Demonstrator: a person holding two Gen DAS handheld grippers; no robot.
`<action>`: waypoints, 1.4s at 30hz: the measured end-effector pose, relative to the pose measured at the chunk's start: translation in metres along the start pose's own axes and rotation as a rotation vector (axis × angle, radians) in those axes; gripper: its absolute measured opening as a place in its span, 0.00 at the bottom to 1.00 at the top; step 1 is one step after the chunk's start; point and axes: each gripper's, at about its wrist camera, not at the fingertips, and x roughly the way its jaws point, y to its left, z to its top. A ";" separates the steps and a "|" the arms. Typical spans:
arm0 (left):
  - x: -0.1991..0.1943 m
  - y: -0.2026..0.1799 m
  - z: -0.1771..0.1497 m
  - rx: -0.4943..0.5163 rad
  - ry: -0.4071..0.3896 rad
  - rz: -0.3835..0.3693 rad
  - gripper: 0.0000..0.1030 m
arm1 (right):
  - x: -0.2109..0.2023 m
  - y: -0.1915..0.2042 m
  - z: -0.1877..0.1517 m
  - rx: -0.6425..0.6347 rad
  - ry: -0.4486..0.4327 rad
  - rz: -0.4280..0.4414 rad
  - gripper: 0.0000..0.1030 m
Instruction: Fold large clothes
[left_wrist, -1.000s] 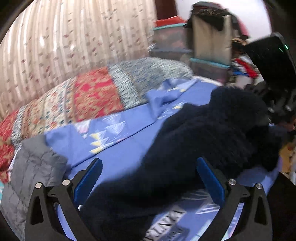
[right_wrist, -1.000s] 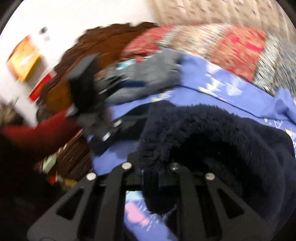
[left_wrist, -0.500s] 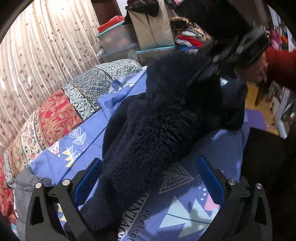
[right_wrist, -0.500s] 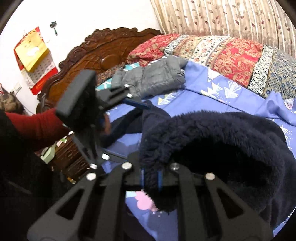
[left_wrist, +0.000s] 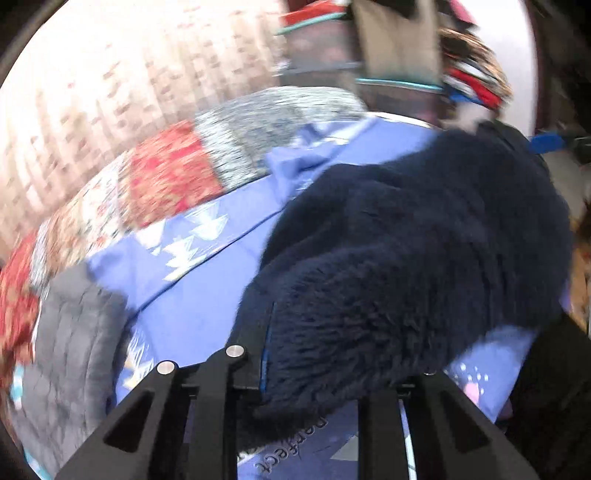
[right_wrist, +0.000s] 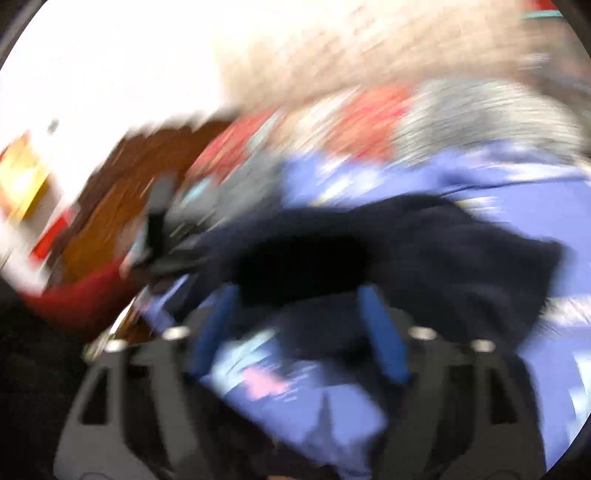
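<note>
A dark navy fleece garment (left_wrist: 424, 266) lies bunched on the blue patterned bedsheet (left_wrist: 199, 306). My left gripper (left_wrist: 314, 384) is shut on an edge of the fleece, which bulges out over its fingers. In the blurred right wrist view my right gripper (right_wrist: 299, 332) is open, its blue pads (right_wrist: 384, 332) spread apart, with the fleece (right_wrist: 443, 258) lying just beyond them. The other gripper's blue pad shows at the far side of the fleece in the left wrist view (left_wrist: 546, 142).
A grey quilted jacket (left_wrist: 70, 354) lies at the left on the bed. A red and grey patchwork quilt (left_wrist: 173, 173) is rolled along the curtain. Stacked boxes and clothes (left_wrist: 399, 55) stand behind. A carved wooden headboard (right_wrist: 122, 206) is on the left.
My left gripper has closed on the fleece edge. My right gripper has let go of the fleece and opened, and is moving fast, so its view is blurred.
</note>
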 end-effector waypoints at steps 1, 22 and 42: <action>0.000 0.006 -0.001 -0.043 0.008 -0.006 0.43 | -0.019 -0.014 -0.008 0.043 -0.041 -0.053 0.72; -0.085 0.026 -0.010 -0.362 -0.112 0.014 0.41 | 0.090 -0.005 -0.088 -0.228 0.273 -0.416 0.08; -0.376 0.011 0.086 -0.322 -0.742 0.197 0.37 | -0.200 0.163 0.140 -0.476 -0.748 -0.610 0.07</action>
